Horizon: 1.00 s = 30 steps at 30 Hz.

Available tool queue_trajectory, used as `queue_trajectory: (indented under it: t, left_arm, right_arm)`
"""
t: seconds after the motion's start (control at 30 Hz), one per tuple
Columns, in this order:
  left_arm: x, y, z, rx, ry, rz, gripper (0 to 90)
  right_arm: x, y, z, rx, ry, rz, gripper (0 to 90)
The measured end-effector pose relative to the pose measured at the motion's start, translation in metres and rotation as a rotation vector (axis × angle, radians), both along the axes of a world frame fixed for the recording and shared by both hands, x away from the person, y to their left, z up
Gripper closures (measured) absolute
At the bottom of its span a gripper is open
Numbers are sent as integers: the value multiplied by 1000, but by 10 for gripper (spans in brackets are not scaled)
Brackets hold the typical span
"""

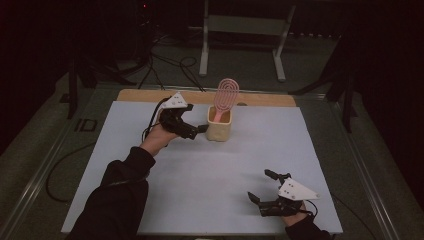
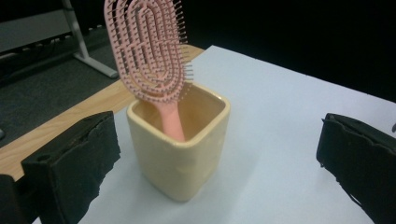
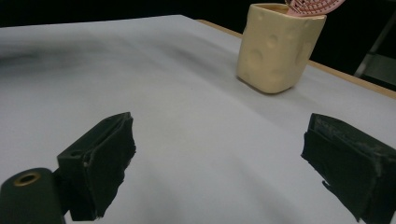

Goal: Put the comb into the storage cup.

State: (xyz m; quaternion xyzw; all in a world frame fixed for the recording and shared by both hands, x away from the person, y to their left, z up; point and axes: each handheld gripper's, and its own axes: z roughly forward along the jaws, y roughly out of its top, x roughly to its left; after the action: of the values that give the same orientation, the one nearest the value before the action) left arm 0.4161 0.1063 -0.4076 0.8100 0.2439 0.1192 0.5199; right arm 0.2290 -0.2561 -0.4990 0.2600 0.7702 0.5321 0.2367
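Beside cup (image 1: 219, 127), left gripper (image 1: 199, 131) level, fingers spread.

At the far edge of the white sheet (image 1: 200, 170), the cream holder (image 1: 219, 126) with its pink brush (image 1: 225, 95) standing upright is the one obstacle on my table. My left gripper (image 1: 197, 131), jaws spread wide, sits just beside its left wall; in the left gripper view the holder stands between the jaws with room on both sides. The brush head rises well above the rim, blocking a straight drop from overhead. My right gripper (image 1: 264, 186), jaws apart, rests near the front right corner, with bare sheet between it and the holder.
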Motion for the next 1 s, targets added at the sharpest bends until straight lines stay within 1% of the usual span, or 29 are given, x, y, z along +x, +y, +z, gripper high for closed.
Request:
queue_trajectory:
  t: [0.23,0.53,0.87,0.97,1.0]
  left_arm:
    - [-9,15,-2,-2,4,9,0]
    - [-24,33,-8,12,8,14,0]
    - [-43,59,-21,17,23,29,0]
    - [-51,66,-25,18,26,35,0]
    - [-55,69,-27,25,25,42,0]
  right_arm:
    - [0,1,0,-1,3,2,85]
    - [0,2,0,-3,5,4,85]
    - [0,3,0,-3,2,4,85]
    - [0,3,0,-5,-1,5,85]
    - [0,3,0,-5,-1,5,85]
